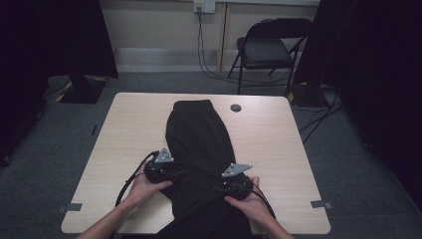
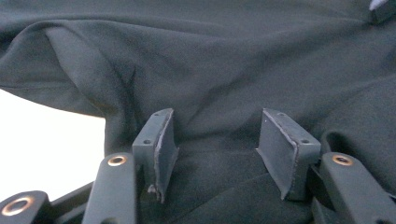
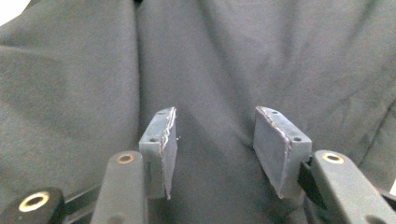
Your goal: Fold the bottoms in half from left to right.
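Observation:
A black garment (image 1: 201, 144) lies lengthwise down the middle of the wooden table (image 1: 124, 129), its near end hanging over the front edge. My left gripper (image 1: 171, 173) rests at the garment's left edge, held by a hand. In the left gripper view its jaws stand open over the dark cloth (image 2: 215, 93), with a fold lying between them but not pinched. My right gripper (image 1: 225, 188) sits on the garment's right side. Its jaws also stand open just above the cloth (image 3: 215, 84), nothing pressed between the pads.
A small dark round disc (image 1: 236, 107) lies on the table near the far edge. A black folding chair (image 1: 266, 50) stands beyond the table by the wall, with cables (image 1: 209, 69) on the floor. Tape marks (image 1: 73, 207) sit at the table's front corners.

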Tool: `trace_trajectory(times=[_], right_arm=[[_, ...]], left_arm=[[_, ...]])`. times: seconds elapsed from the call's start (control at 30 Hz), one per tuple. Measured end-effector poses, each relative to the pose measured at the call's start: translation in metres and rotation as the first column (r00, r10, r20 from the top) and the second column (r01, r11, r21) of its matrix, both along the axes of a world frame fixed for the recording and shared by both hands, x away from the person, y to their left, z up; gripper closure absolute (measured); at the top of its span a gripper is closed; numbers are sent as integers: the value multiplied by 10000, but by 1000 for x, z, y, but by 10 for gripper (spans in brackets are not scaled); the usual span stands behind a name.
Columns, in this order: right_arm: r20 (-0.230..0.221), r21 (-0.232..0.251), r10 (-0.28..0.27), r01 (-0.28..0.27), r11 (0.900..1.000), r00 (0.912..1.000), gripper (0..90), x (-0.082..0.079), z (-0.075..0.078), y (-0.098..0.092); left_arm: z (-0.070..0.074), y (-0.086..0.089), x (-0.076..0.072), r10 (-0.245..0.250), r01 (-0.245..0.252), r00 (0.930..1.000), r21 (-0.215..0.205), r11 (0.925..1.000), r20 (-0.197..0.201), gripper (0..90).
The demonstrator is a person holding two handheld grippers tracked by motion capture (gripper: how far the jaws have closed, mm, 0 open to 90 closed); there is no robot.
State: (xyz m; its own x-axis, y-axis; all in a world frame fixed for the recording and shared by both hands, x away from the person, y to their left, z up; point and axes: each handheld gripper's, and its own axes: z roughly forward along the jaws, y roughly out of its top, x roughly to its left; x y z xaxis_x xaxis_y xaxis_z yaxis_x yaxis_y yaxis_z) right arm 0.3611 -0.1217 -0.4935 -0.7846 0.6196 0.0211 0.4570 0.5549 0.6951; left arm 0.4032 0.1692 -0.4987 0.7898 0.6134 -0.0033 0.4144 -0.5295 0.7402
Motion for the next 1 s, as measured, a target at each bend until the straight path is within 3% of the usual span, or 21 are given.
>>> trace_trajectory(times=[0.1, 0.2, 0.23, 0.33, 0.4, 0.43, 0.47, 0.5, 0.53, 0.57, 0.6, 0.67, 0.73, 0.8, 0.83, 0.9, 0.93, 0.97, 1.0], right_arm=[[-280, -112, 243, -246, 9996, 9993, 494, -22, 3, -3], [-567, 32, 327, -326, 9995, 9979, 494, -30, 4, -6], [-945, 187, 466, -451, 9988, 9944, 494, -38, 5, -9], [-1108, 206, 618, -599, 9980, 9919, 493, -44, 6, -10], [-954, 57, 655, -652, 9979, 9933, 489, -47, 8, -9], [-524, 336, 565, -548, 9979, 9970, 478, -42, 14, -8], [-524, 336, 565, -548, 9979, 9970, 478, -42, 14, -8], [40, 647, 206, -208, 9977, 9998, 474, -30, 21, -7], [40, 647, 206, -208, 9977, 9998, 474, -30, 21, -7], [509, 773, -331, 291, 9966, 9982, 474, -13, 25, -4], [509, 773, -331, 291, 9966, 9982, 474, -13, 25, -4], [868, 562, -589, 541, 9969, 9945, 481, 8, 25, 0], [546, 732, -876, 835, 9938, 9947, 472, 30, 22, 5], [652, 521, -1027, 994, 9937, 9926, 464, 49, 18, 13], [628, 541, -1182, 1149, 9919, 9910, 456, 65, 14, 19], [577, 485, -1318, 1291, 9904, 9896, 446, 74, 9, 23], [577, 485, -1318, 1291, 9904, 9896, 446, 74, 9, 23], [468, 280, -1307, 1295, 9912, 9903, 451, 78, 4, 26], [468, 280, -1307, 1295, 9912, 9903, 451, 78, 4, 26]], left_arm=[[1, -5, -11, -429, 429, 9990, 12, 9991, -104, 452], [2, -7, -18, -674, 675, 9974, 18, 9977, -248, 451], [1, -6, -23, -758, 756, 9967, -70, 9971, -299, 451], [2, -3, -32, -1161, 1131, 9907, -447, 9926, -713, 450], [3, -2, -36, -1314, 1294, 9885, -312, 9911, -745, 474], [5, -1, -34, -1356, 1332, 9862, -314, 9906, -949, 477], [5, -1, -34, -1356, 1332, 9862, -314, 9906, -949, 482], [9, 0, -28, -1167, 1110, 9885, -635, 9918, -958, 487], [9, 0, -28, -1167, 1110, 9885, -635, 9918, -958, 486], [14, 0, -19, -897, 851, 9938, -695, 9939, -661, 486], [14, 0, -19, -897, 851, 9938, -695, 9939, -661, 487], [18, -3, -7, -507, 487, 9979, -493, 9976, -406, 488], [18, -7, 5, -346, 343, 9992, -153, 9993, -187, 494], [15, -10, 18, -74, 70, 9996, -158, 9999, -272, 501], [11, -12, 21, 22, -25, 9996, -99, 9999, -277, 514], [4, -16, 24, 4, -2, 9993, 72, 10000, -378, 515], [3, -16, 24, -70, 72, 9998, 76, 9999, -177, 515], [1, -18, 22, -79, 67, 9992, -299, 9995, -382, 504], [1, -18, 22, -79, 67, 9992, -299, 9995, -382, 486]])
